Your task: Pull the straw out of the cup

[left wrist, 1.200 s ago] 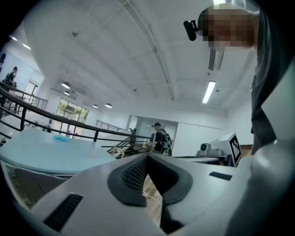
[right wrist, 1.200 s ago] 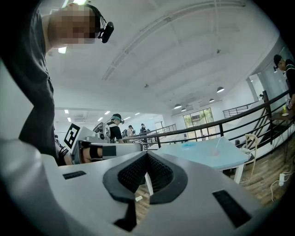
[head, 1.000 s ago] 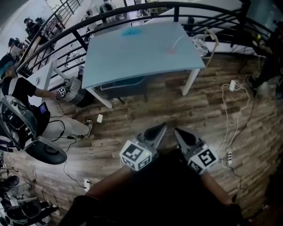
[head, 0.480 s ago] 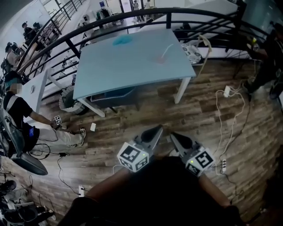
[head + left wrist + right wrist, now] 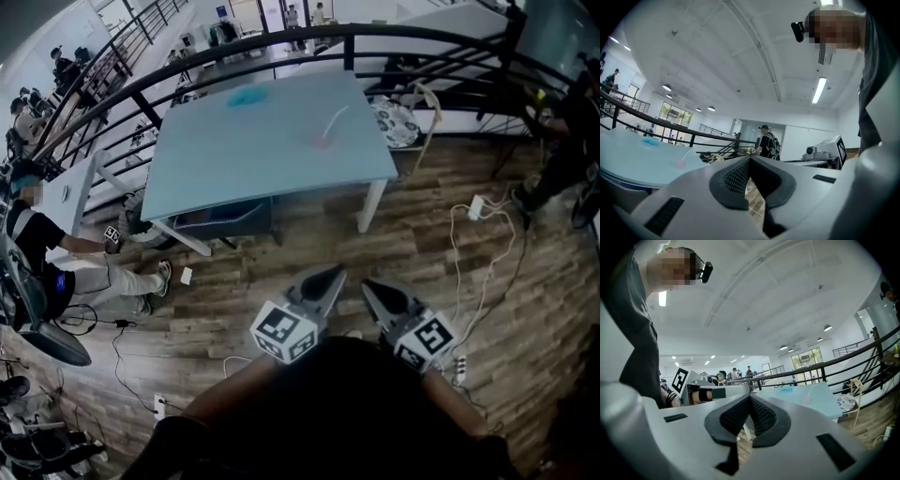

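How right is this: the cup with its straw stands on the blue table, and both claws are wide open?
One part is wrong: the left claw and right claw are shut, empty, as each gripper view shows. The cup with its straw does stand on the table.

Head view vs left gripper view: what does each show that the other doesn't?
Head view only: the left gripper from above, a seated person at left, a floor power strip. Left gripper view only: ceiling lights, a standing person with a backpack, its jaws shut, empty. Both: blue table, cup with the straw in it.
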Demonstrator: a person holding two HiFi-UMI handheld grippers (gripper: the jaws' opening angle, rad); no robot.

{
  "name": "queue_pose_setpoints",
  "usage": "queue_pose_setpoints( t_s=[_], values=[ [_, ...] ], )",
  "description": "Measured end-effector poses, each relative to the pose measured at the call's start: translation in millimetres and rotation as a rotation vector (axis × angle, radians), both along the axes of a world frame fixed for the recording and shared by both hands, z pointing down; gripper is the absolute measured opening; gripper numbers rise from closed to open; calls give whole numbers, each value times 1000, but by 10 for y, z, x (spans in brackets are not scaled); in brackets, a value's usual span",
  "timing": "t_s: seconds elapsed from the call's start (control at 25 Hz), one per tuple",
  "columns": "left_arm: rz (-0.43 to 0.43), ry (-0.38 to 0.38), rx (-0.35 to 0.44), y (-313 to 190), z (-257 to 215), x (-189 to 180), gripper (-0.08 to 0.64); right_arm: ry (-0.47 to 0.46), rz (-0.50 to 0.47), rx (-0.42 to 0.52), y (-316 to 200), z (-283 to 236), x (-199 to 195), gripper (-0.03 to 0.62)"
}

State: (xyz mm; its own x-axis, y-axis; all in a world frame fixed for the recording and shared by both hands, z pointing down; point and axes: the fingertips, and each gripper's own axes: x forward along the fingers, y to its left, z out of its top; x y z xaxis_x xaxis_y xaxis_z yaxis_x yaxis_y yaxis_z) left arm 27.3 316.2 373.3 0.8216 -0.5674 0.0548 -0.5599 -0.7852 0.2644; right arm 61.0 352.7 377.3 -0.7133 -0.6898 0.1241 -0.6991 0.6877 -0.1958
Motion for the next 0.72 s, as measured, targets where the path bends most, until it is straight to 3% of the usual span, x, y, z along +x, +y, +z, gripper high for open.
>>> queue_pose_setpoints(
  t_s=[0.36, 0.72],
  values=[
    [-10, -32, -15, -118, 42, 341, 11, -54, -43, -56, -107, 104, 271, 6],
    [56, -29, -33, -283, 138, 545, 11, -55, -14, -62, -301, 142, 367, 6]
  ],
)
